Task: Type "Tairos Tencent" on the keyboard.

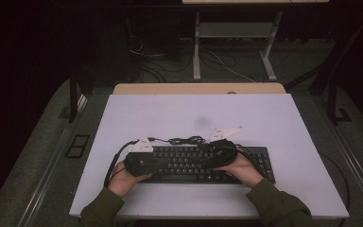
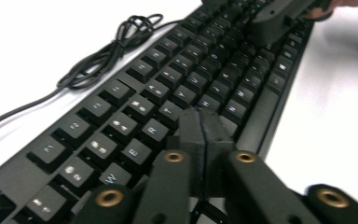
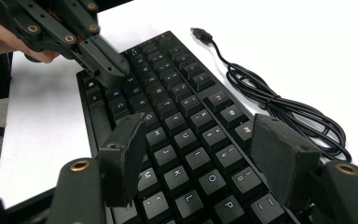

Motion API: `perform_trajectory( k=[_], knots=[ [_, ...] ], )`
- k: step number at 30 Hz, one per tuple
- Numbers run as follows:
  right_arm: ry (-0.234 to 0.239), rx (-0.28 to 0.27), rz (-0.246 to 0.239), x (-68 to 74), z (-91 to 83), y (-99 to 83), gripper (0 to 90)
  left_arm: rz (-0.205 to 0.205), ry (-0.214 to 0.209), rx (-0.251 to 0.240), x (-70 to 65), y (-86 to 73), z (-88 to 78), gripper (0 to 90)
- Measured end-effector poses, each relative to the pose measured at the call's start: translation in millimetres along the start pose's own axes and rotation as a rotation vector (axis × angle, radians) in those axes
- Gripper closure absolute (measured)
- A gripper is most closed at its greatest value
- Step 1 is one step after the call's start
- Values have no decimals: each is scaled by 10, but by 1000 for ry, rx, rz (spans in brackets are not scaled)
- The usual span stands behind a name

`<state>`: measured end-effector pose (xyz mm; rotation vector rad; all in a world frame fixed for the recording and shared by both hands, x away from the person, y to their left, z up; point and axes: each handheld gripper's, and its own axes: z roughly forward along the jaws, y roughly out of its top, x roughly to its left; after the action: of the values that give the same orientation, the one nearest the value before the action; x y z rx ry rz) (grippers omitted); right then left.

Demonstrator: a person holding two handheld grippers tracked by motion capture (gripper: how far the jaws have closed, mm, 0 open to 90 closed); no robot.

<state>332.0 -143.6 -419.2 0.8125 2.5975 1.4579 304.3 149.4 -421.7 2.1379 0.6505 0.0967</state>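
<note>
A black keyboard (image 1: 203, 164) is lying flat on the near half of a white table (image 1: 274, 123), close to the front edge. In the high view its long axis is running left to right, parallel to that edge, with the space-bar row facing the person and the top row facing away. Its thin black cable (image 1: 185, 140) is leaving the far side and lying in a loose bundle on the table just behind the top row, with the plug (image 3: 200, 33) resting free on the white surface.

The person is holding a gripper in each hand over the keyboard, forearms in olive sleeves coming in from the near edge. The left gripper (image 2: 199, 125) is hanging over the left part of the keyboard, pointing along its length toward the right end; its jaws are pressed together with nothing between them, the tip sitting just above the letter keys near R and T. Whether it is touching a key cannot be told.

The right gripper (image 3: 200, 140) is hovering over the right part, pointing back along the keyboard toward the left end. Its jaws are standing apart, empty, above the keys around J, K and O.
</note>
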Motion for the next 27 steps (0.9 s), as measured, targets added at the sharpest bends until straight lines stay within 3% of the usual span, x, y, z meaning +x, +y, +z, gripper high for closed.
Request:
perform_trajectory(
  k=[10, 27],
  knots=[
    [-2, 0, 3, 0, 0, 0, 353, 23, -28, 61, -11, -21, 61, 890],
    [-5, -4, 3, -2, -4, 2, 353, 30, -33, 94, -7, -40, 111, 890]
  ],
)
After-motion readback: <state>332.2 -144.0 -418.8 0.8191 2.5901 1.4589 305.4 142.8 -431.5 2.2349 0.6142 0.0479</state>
